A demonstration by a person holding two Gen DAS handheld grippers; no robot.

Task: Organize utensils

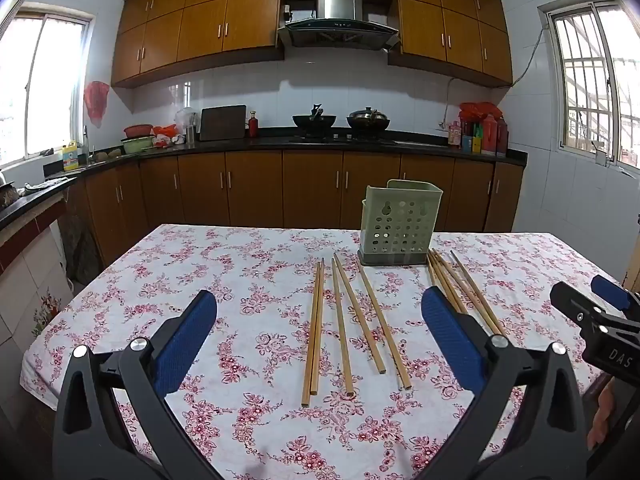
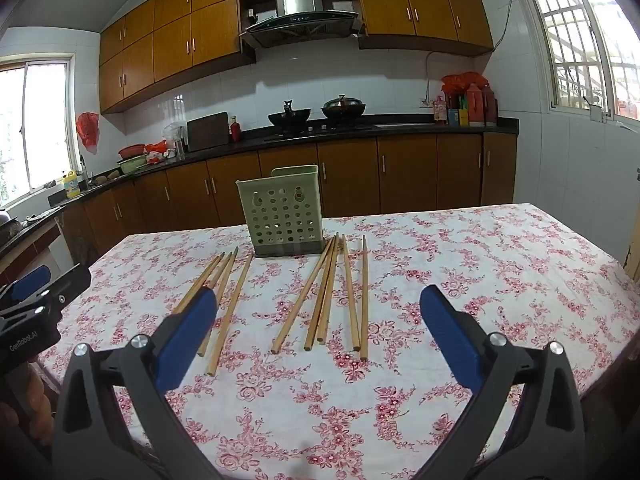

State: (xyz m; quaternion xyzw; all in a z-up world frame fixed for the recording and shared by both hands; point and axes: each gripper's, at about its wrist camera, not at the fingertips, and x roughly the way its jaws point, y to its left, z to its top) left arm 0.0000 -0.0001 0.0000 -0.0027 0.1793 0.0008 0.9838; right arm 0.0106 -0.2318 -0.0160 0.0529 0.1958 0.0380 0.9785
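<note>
A green perforated utensil holder stands upright near the far side of the flowered table; it also shows in the right wrist view. Several wooden chopsticks lie flat in front of it, one group to its left and one to its right. My left gripper is open and empty above the near table, over the left group. My right gripper is open and empty over the right group; it also shows at the left wrist view's right edge.
The table carries a pink flowered cloth. Behind it runs a kitchen counter with woks, bottles and bowls, and brown cabinets. The table's right edge is near a wall. My left gripper shows at the right wrist view's left edge.
</note>
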